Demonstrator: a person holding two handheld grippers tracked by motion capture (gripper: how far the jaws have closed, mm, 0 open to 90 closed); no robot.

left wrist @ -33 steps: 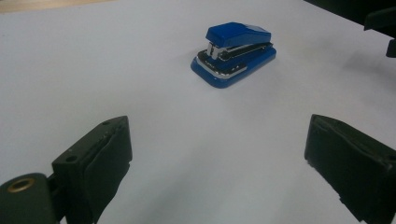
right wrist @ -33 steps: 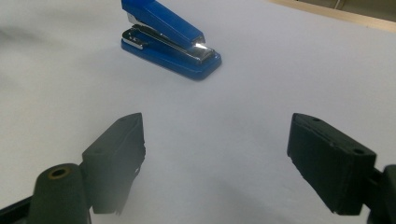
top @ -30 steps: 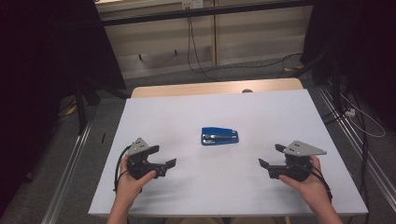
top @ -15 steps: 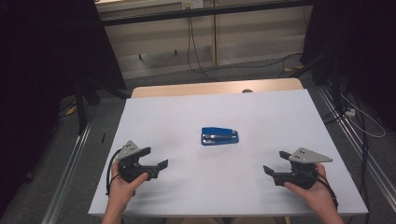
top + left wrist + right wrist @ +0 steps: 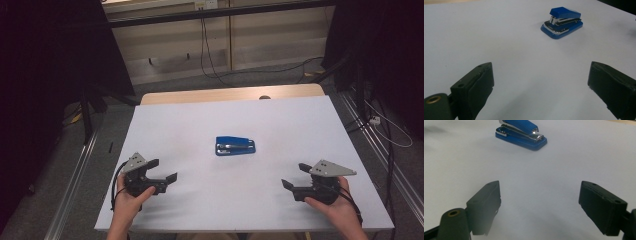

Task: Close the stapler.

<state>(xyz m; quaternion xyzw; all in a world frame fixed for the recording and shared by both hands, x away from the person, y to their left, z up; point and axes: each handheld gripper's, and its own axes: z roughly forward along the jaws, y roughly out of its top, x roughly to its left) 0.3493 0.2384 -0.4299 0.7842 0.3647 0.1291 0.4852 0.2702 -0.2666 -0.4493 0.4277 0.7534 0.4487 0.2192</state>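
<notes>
Blue stapler [image 5: 235,146]: one. Left gripper [image 5: 165,170], right gripper [image 5: 294,176]: both spread, empty.

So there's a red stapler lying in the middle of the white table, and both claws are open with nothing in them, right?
Nearly. The stapler is blue, not red, as the high view shows. The rest holds: it lies mid-table, and the left claw and right claw are both open and hold nothing.

Left hand-held gripper [image 5: 162,170] jaws wide apart, right hand-held gripper [image 5: 295,176] likewise (both held low, angled inward)
</notes>
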